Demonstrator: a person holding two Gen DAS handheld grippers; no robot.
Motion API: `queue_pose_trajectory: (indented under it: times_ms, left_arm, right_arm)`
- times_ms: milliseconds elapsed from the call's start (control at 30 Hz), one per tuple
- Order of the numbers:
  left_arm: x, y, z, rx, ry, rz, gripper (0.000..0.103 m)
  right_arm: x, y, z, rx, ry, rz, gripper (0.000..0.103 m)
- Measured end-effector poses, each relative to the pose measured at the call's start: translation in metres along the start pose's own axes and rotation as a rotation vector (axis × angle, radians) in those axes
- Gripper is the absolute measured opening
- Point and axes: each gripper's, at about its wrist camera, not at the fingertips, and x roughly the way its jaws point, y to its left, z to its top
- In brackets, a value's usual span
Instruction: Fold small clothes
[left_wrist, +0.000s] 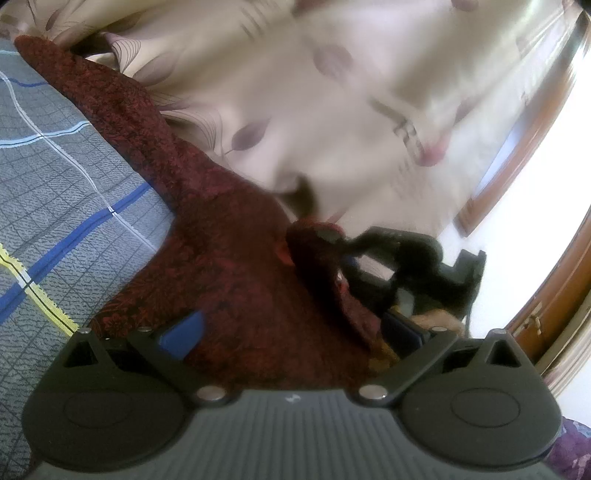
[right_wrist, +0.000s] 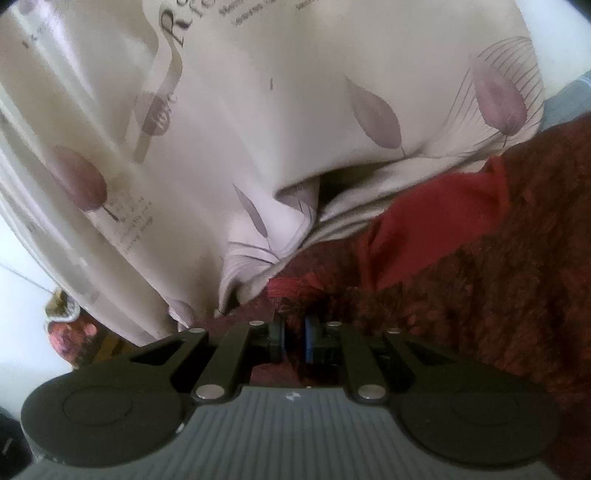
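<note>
Garment (left_wrist: 221, 251): dark red, textured knit-like fabric w/ black mottling, lying on bed w/ grey checked sheet (left_wrist: 55, 177) (blue, white, yellow stripes). One long part runs from upper left of left wrist view down toward centre. Far side of garment sits against cream cloth (left_wrist: 351, 92) w/ mauve leaf print; whether it touches or tucks under, can't tell, view blurred there.

Left tool (left_wrist: 288, 332): fingers spread wide apart, blue pad (left_wrist: 183, 334) visible on its left finger, right finger partly hidden behind a raised fold of garment. Garment fills the gap between them; pads not pressing on it as far as visible. Tool low over the fabric, pointing slightly down.

Right tool (right_wrist: 294, 339): fingers nearly together, clamped on a bunched bit of garment edge (right_wrist: 295, 291); narrow strip of red fabric visible between the blue pads. In left wrist view, right tool (left_wrist: 332, 236) appears as a dark blurred shape right of centre, gripping a lifted lump of the garment.

Right wrist view: plain red panel (right_wrist: 436, 221) (smoother, brighter than the mottled fabric) lies just right of centre, touching the cream cloth's folded edge. Mottled fabric covers right side of view.

Bkgd: wooden frame (left_wrist: 546, 295) at right edge, bright white area beside it.
</note>
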Motion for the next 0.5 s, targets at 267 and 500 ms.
queue_pose_trajectory:
  times_ms: [267, 500]
  left_arm:
    - [0.000, 0.000, 0.000, 0.000, 0.000, 0.000, 0.103]
    - [-0.001, -0.001, 0.001, 0.005, 0.005, 0.004, 0.103]
  right_arm:
    - [0.020, -0.005, -0.013, -0.006, 0.064, 0.021, 0.035]
    - [-0.017, -0.005, -0.004, 0.097, -0.008, 0.173, 0.069]
